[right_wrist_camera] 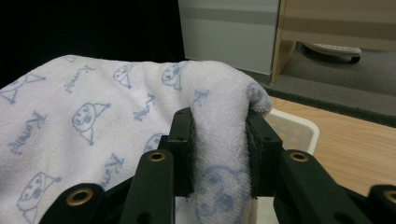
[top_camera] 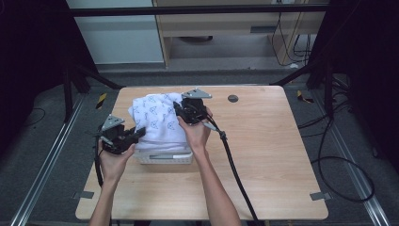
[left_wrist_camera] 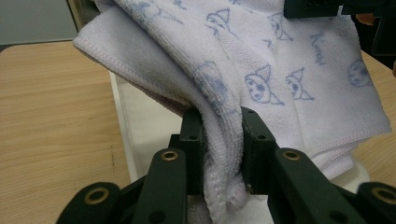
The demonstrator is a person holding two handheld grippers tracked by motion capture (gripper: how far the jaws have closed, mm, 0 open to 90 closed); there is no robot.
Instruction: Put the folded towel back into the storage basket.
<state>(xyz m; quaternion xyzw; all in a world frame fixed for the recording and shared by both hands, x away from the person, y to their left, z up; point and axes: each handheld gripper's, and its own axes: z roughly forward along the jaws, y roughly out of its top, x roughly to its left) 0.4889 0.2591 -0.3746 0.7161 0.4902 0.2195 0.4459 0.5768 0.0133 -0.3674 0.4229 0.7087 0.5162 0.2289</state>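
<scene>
I have the towel [top_camera: 157, 121] (white, with a pale blue print) pinched by both tools: my left hand-held gripper [top_camera: 134, 135] clamps a folded edge, my right hand-held gripper [top_camera: 181, 112] another fold. It hangs over the white basket [top_camera: 164, 157] near the worktop's [top_camera: 263, 155] left edge.

- A lab-style recording bay, plainly, not a home.
- A bare wooden table [top_camera: 263, 155] stands on grey carpet between metal floor rails [top_camera: 44, 160].
- Black frame struts [top_camera: 301, 73] and dark curtains close in both sides.
- Loose cables [top_camera: 339, 162] loop across the floor at right.
- Hazard-striped tape [top_camera: 101, 100] marks the floor, and pale office cabinets [top_camera: 221, 26] line the back.
</scene>
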